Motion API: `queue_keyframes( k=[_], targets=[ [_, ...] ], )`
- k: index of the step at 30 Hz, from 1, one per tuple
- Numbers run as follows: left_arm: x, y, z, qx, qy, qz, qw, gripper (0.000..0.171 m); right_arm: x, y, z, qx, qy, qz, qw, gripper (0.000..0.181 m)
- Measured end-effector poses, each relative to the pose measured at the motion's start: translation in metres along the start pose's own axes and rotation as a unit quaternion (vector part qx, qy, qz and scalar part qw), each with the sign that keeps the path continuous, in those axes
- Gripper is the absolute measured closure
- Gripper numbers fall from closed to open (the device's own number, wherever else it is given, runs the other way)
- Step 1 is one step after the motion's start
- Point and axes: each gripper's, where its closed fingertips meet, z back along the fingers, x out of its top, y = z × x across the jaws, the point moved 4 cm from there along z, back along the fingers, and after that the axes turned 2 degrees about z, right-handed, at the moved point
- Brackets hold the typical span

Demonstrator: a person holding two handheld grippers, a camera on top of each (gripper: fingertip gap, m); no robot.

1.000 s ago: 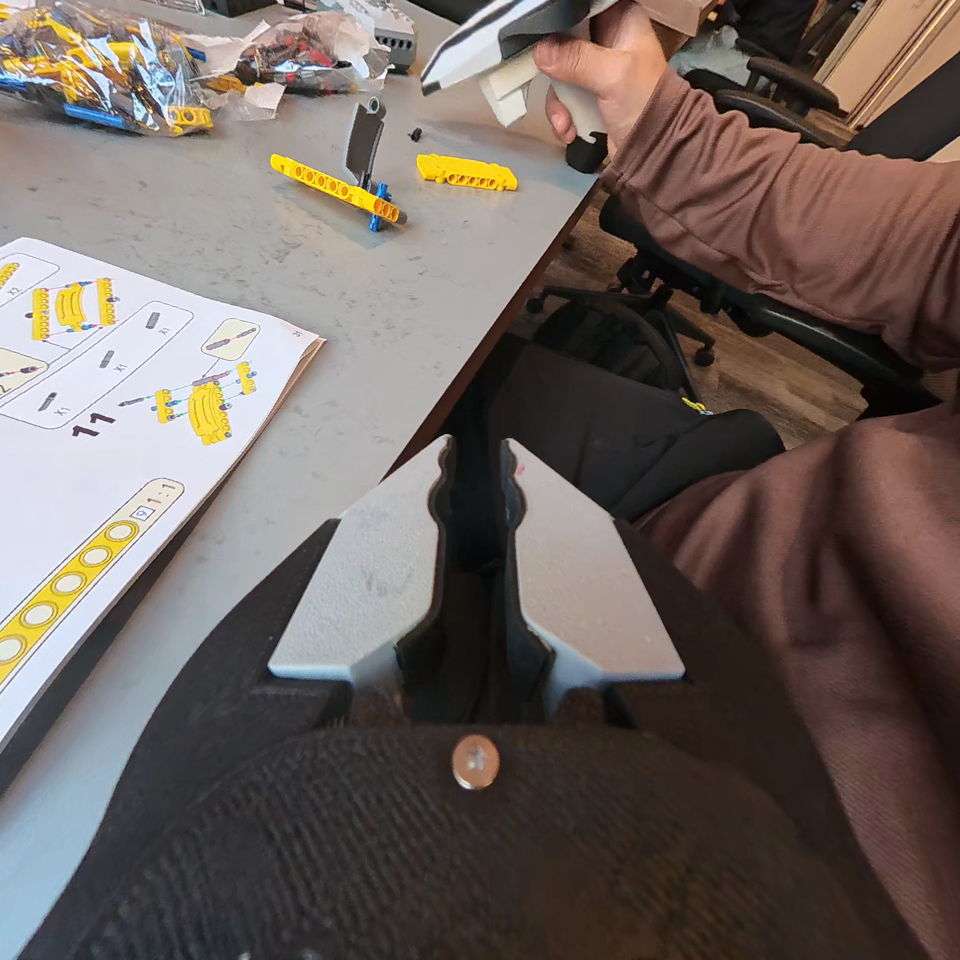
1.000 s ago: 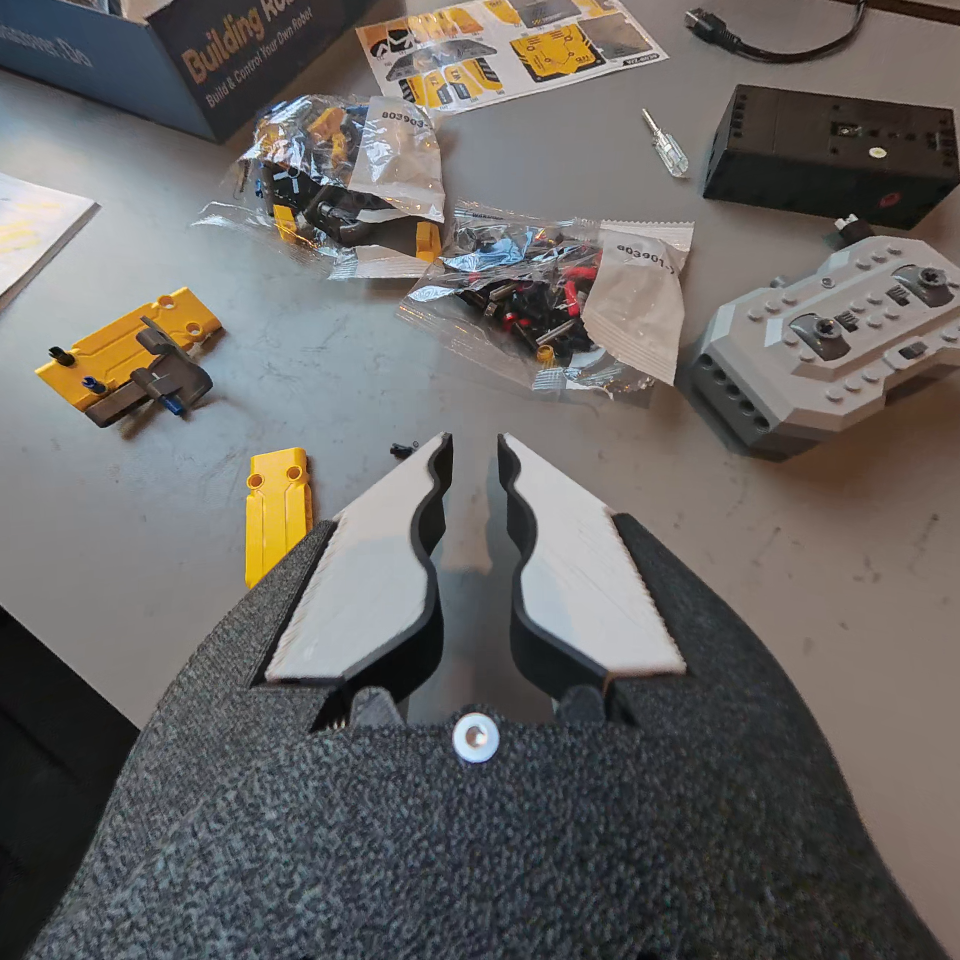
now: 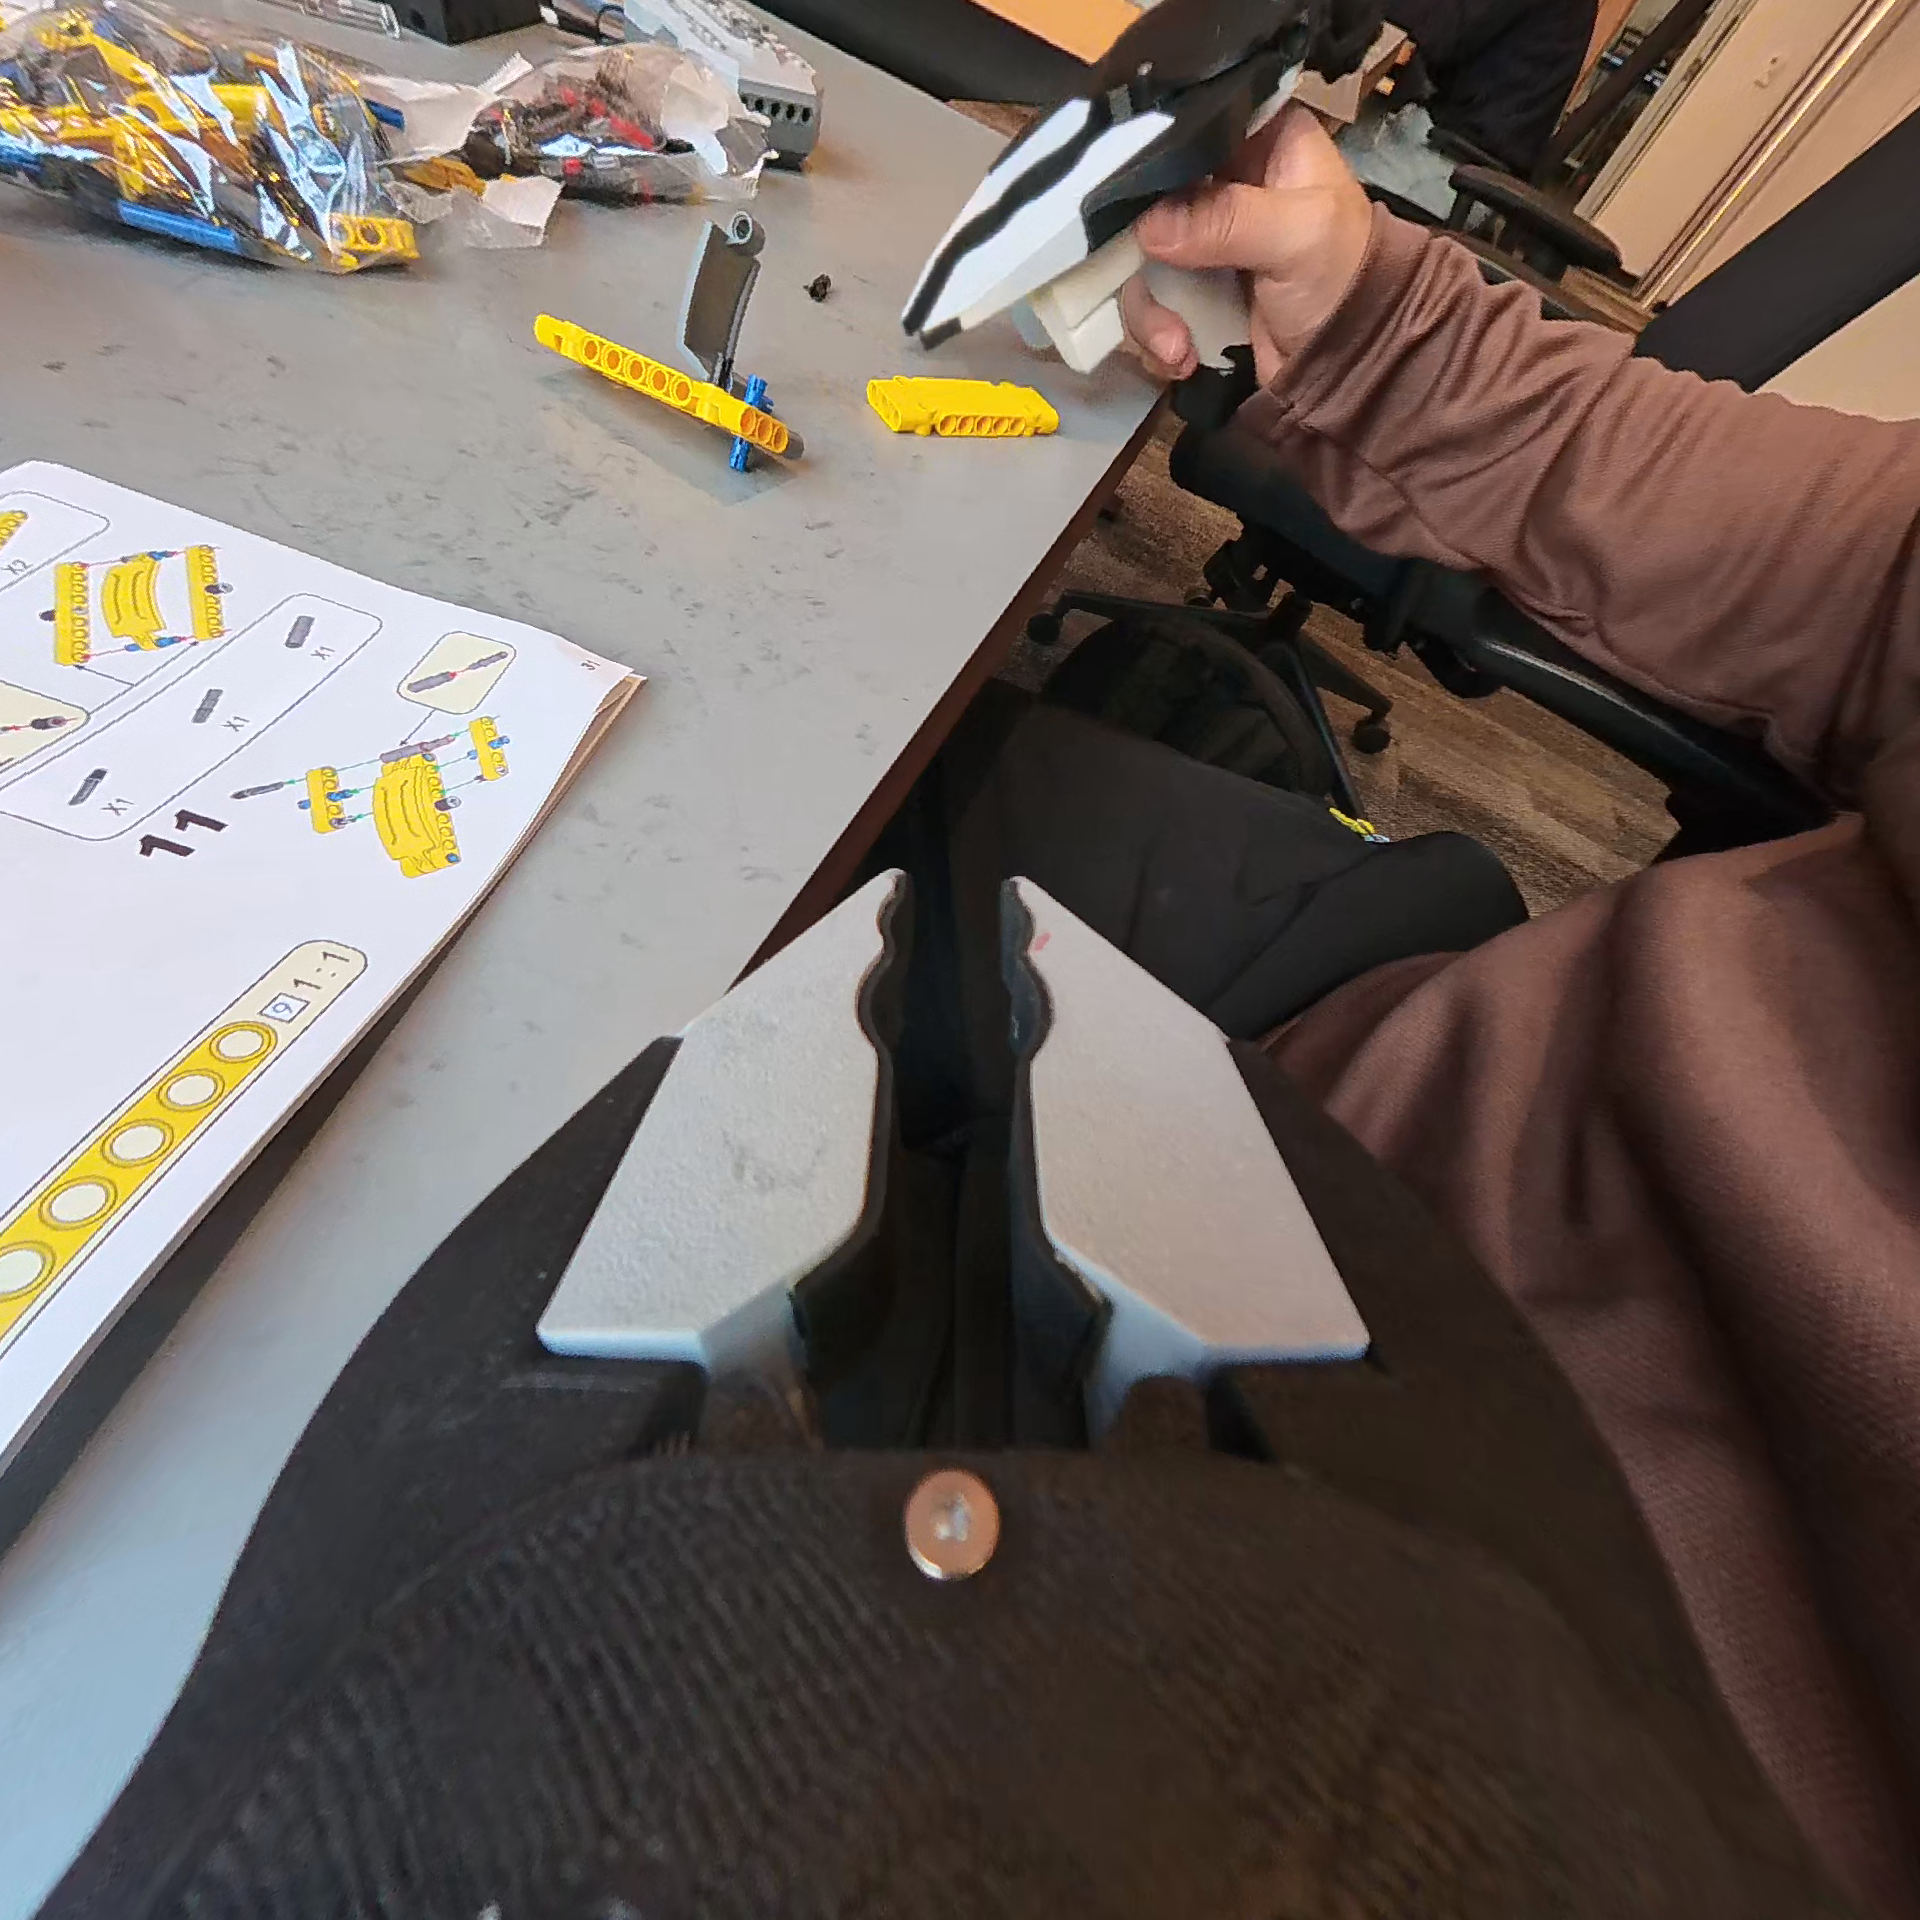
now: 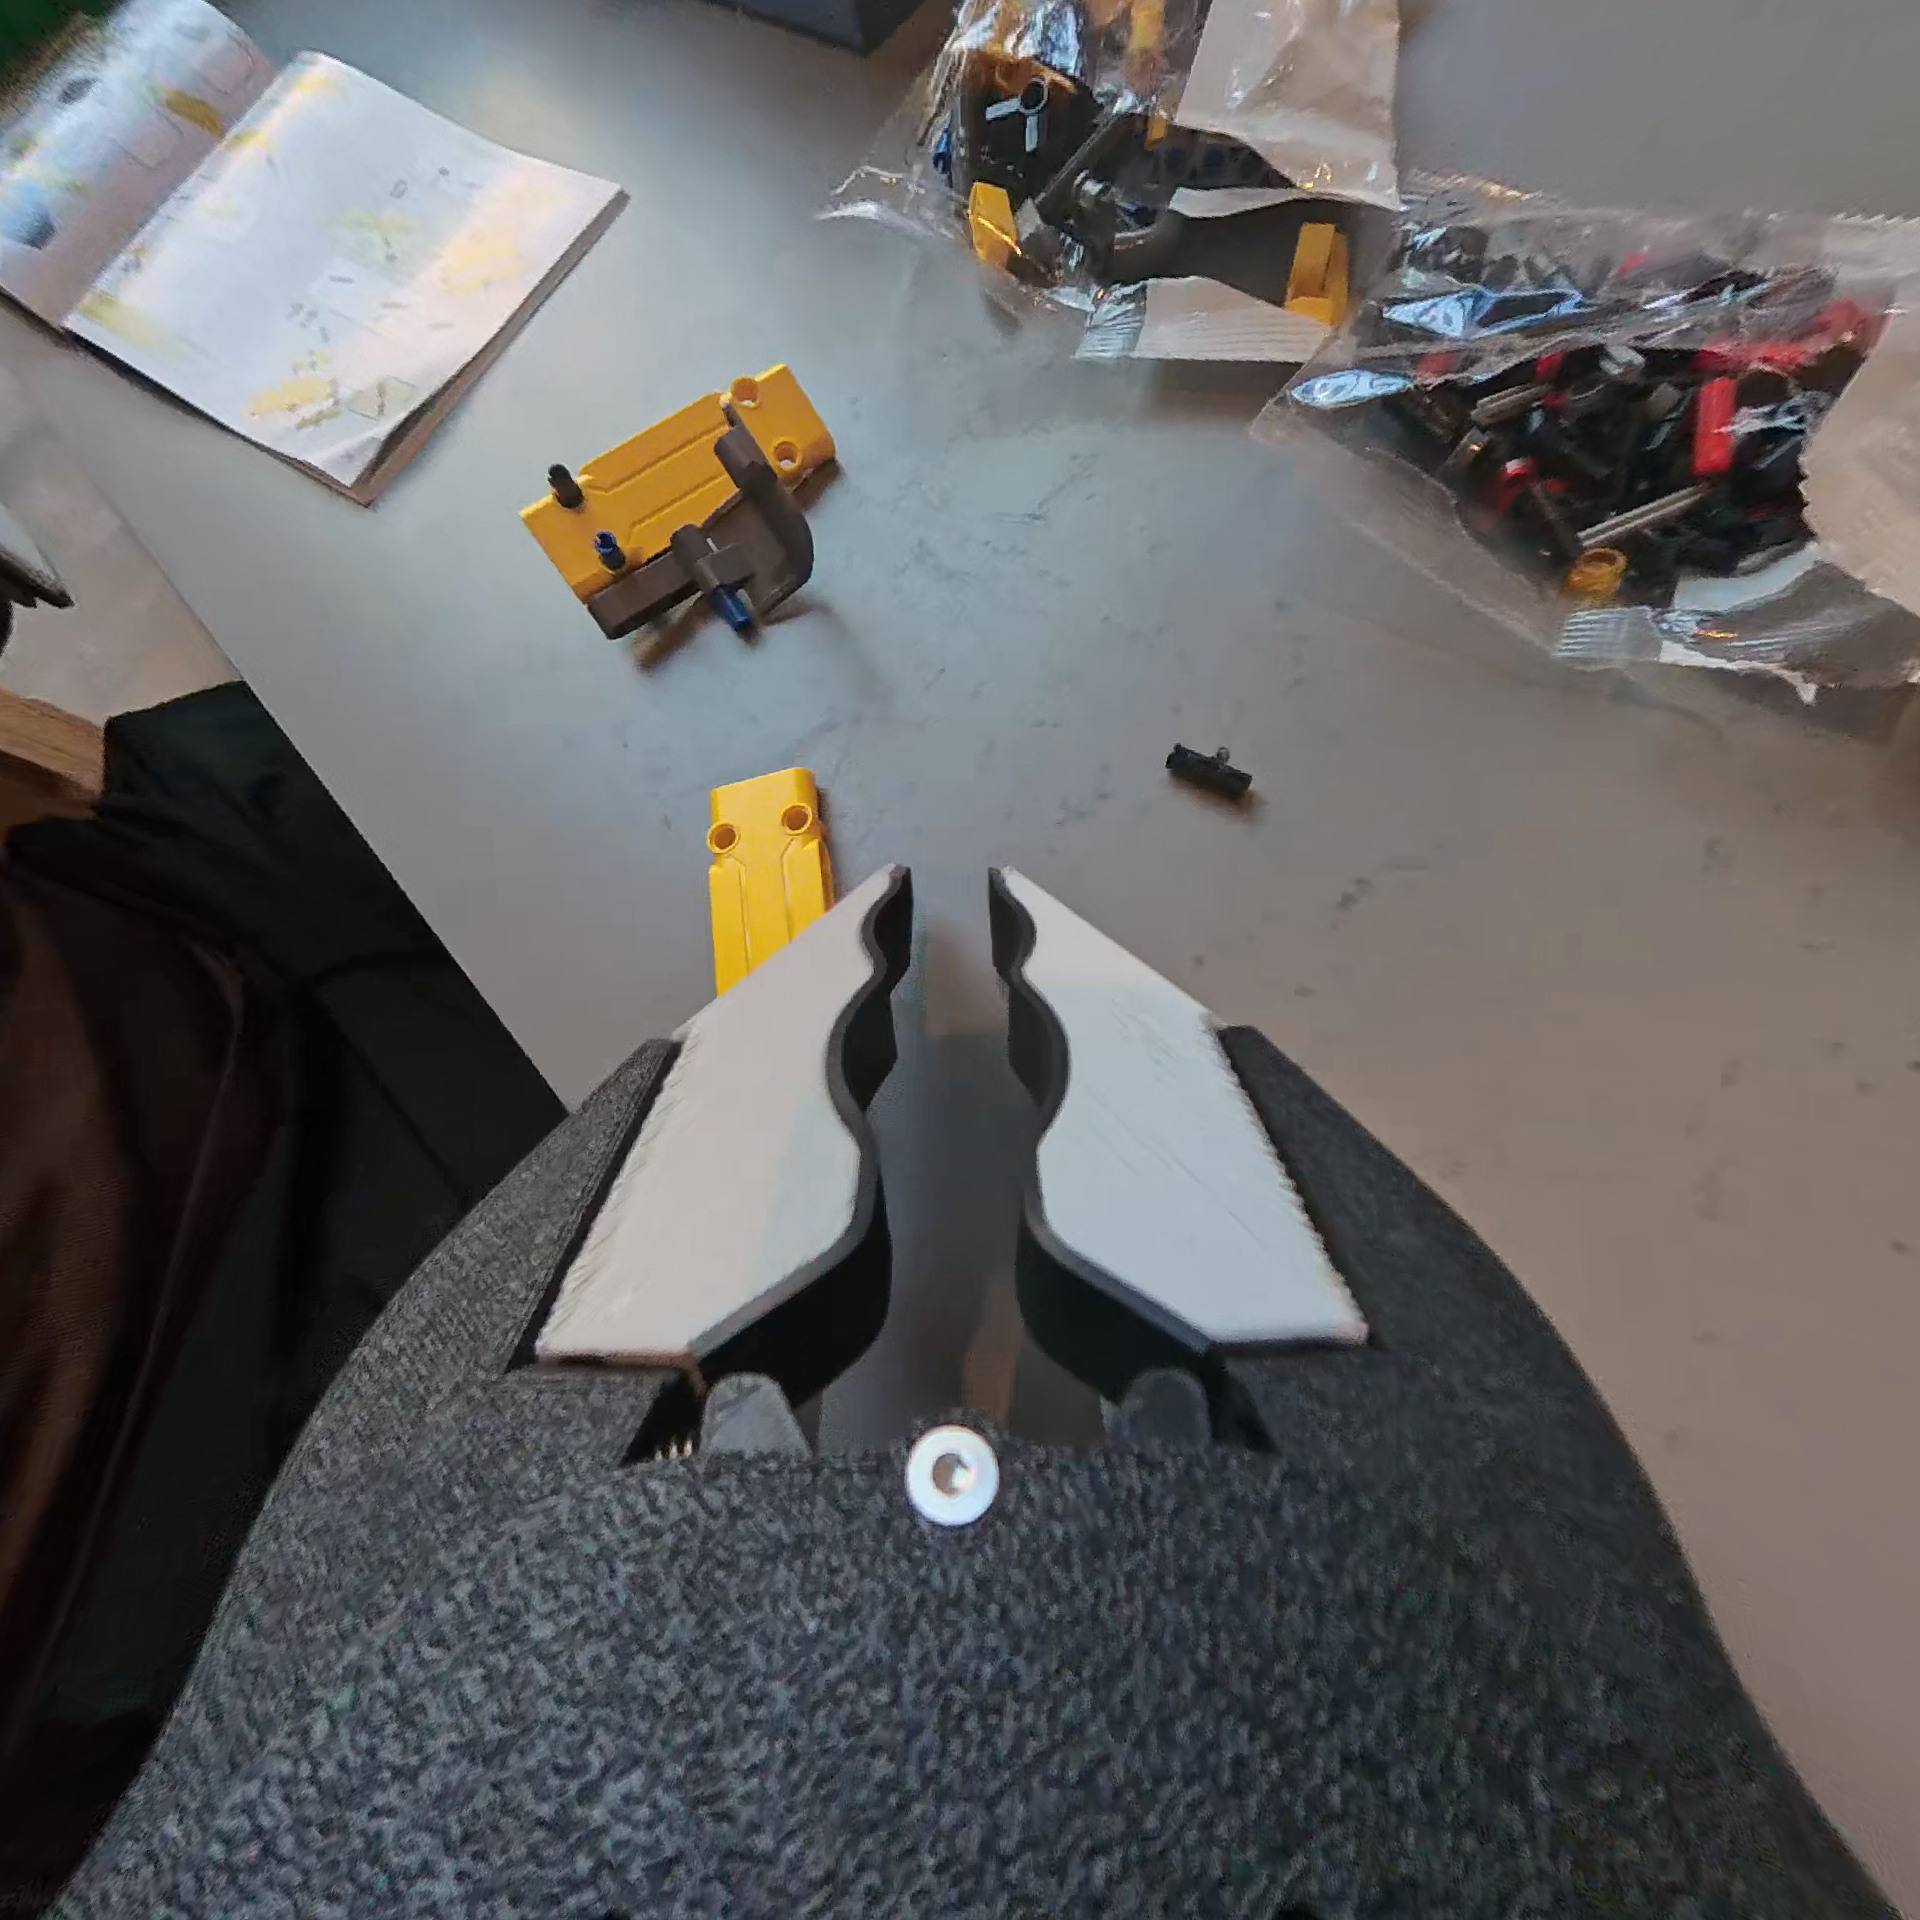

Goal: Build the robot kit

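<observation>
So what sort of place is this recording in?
Most likely an office workspace: a grey table with an instruction booklet and bagged building-toy parts, and wheeled office chairs behind.

In the left wrist view, the only print I can make out is on the open instruction booklet point(image 3: 260, 831) lying on the grey table point(image 3: 727, 623). A bold black step number sits under the yellow part diagrams. Small quantity marks stand beside the grey pin drawings, and a tiny page number sits at the page's far corner. A scale mark with a boxed digit sits by the life-size yellow beam drawing. In the right wrist view the booklet's pages are too blurred to read.
</observation>
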Motion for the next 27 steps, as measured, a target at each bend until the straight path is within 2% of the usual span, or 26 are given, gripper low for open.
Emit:
queue_keyframes(
  k=[7,13,20,24,27],
  targets=[
    [0.0,0.0,0.0,0.0,-0.002,0.002,1.0,0.158,0.01,-0.003,0.003,-0.039,-0.021,0.022,0.999,0.166],
    [-0.001,-0.001,-0.005,0.002,0.005,-0.001,1.0,0.157,0.036,-0.011,0.001,-0.135,-0.069,0.058,0.987,0.172],
    [0.001,0.007,-0.004,0.028,0.0,-0.003,1.0,0.157,0.051,-0.01,-0.015,-0.161,-0.069,0.101,0.979,0.176],
    [0.018,0.016,-0.003,0.061,-0.019,-0.007,0.998,0.154,0.058,-0.013,-0.02,-0.147,-0.069,0.101,0.981,0.176],
    [0.047,0.025,-0.004,0.091,-0.028,-0.044,0.994,0.154,0.066,-0.016,-0.022,-0.138,-0.065,0.112,0.982,0.176]
  ],
)
